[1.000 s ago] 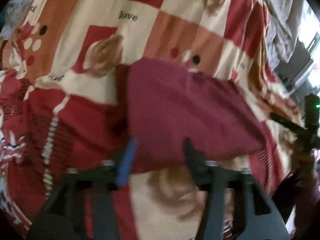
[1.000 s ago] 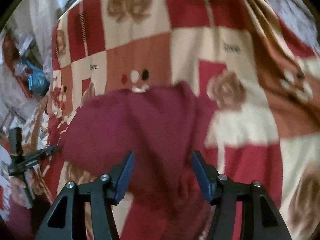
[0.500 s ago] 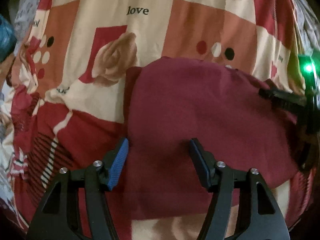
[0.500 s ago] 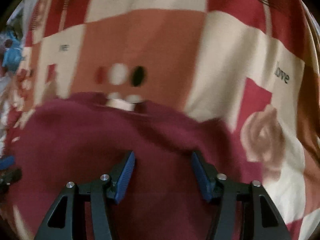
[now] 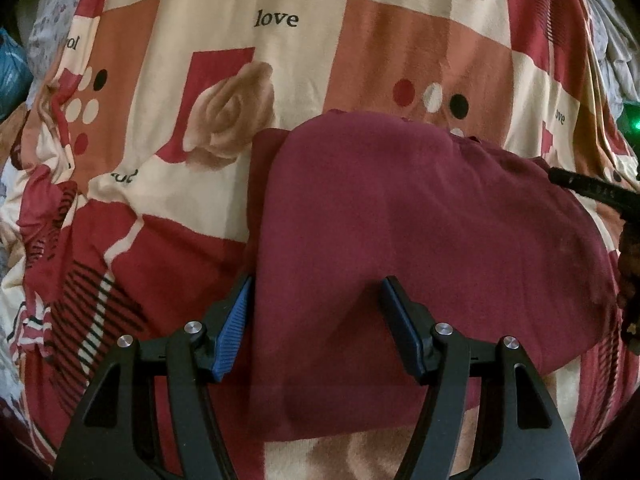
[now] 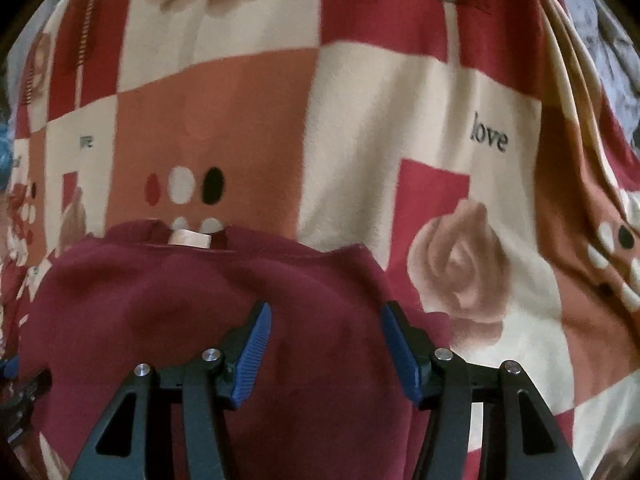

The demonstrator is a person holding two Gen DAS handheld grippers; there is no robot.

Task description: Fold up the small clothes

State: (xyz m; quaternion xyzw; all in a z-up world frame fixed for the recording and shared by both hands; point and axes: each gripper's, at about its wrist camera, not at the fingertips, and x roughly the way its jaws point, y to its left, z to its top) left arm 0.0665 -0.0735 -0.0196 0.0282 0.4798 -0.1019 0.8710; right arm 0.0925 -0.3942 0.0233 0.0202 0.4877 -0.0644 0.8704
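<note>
A maroon garment (image 5: 420,220) lies spread on a red, cream and orange patchwork blanket (image 5: 400,40). My left gripper (image 5: 318,282) hovers low over the garment's left edge, jaws apart, its left finger just outside the edge and its right finger over the cloth. In the right wrist view the garment (image 6: 160,300) shows its neckline with a pale label (image 6: 188,238). My right gripper (image 6: 326,308) hangs over the cloth's right part below the neckline, its jaws opening and the pads not pressing. The cloth lies under both grippers.
The blanket (image 6: 240,120) covers the whole bed surface. A blue bag (image 5: 12,72) sits at the far left edge. Grey-white floral bedding (image 6: 616,40) bunches at the far right. A black part of the other gripper (image 5: 592,192), with a green light (image 5: 632,122), pokes in on the right.
Both grippers have come down closer over the maroon garment. The right one moved up toward the neckline, so the label now shows larger. The left one has held still lately.
</note>
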